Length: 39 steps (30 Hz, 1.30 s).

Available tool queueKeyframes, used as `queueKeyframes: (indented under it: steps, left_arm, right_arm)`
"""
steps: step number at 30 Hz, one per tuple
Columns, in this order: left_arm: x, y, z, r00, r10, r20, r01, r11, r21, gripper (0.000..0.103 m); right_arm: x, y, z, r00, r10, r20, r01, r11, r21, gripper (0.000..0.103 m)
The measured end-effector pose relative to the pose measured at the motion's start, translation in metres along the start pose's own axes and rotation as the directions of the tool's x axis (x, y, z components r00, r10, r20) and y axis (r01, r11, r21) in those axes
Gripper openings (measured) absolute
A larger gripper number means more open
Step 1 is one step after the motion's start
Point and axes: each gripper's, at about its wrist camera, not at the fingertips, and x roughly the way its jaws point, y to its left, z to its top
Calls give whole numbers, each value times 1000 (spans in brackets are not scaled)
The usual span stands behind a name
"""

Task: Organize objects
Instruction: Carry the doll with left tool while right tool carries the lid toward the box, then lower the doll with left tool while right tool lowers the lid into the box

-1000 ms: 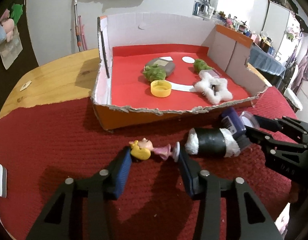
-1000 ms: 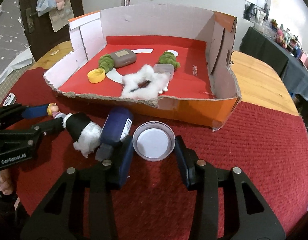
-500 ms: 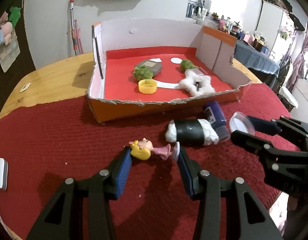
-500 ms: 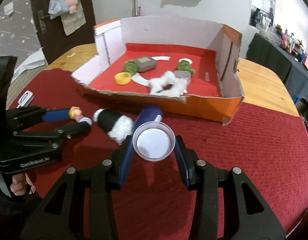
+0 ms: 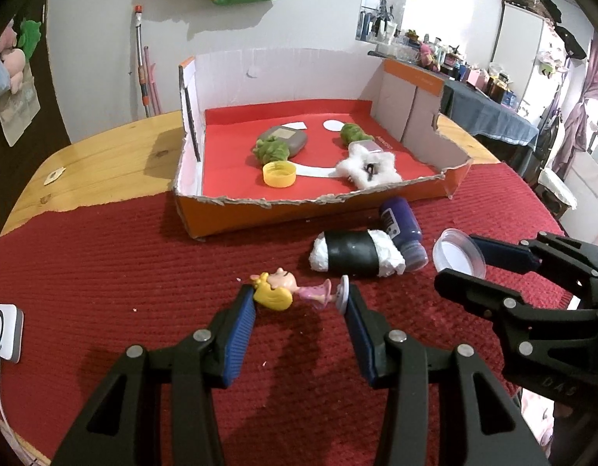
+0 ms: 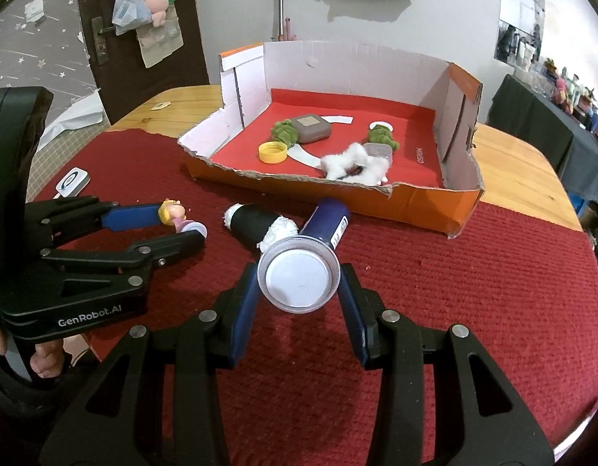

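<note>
My left gripper (image 5: 299, 299) is shut on a small doll figure (image 5: 287, 291) with yellow hair and a pink dress, held sideways above the red cloth; the same doll (image 6: 174, 213) shows in the right wrist view. My right gripper (image 6: 299, 283) is shut on a round clear lid (image 6: 299, 279), lifted off the cloth; the lid (image 5: 458, 256) also appears at the right of the left wrist view. On the cloth lie a black-and-white sushi-roll toy (image 5: 357, 256) and a dark blue bottle (image 5: 402, 233), touching each other.
An open cardboard box (image 5: 310, 213) with a red floor stands behind, holding a yellow cap (image 5: 279, 174), two green plush bits, a grey case (image 5: 287, 139) and a white fluffy star (image 5: 367, 165). A small white device (image 5: 4, 332) lies at the cloth's left edge.
Both grippers have drawn back and up from the box with their loads, the right one farther. The lid has left the bottle's side; the roll and bottle stay on the cloth.
</note>
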Motion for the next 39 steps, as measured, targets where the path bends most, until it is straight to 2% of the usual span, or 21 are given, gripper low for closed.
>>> queueKeyframes:
  steps: [7,20,31,39]
  left_arm:
    - [-3,-2,6,1000,-9,12,9,1000,1,48]
    - [-2,-1,50,999,-24,37,23,1000,8,48]
    - [23,6,80,999,-30,-14,31,999,13,48]
    - [49,17,89,996,-49,-80,50,999,8,48]
  right_arm:
    - [-2,-3,4,1000,26,5,-26,1000,12,39]
    - [-10,-16,38,998,55,36,-55,998,12,39]
    - [6,-28,67,996,83,14,-84,996,19,39]
    - [35,-36,84,990,136,-45,-134,990,38,39]
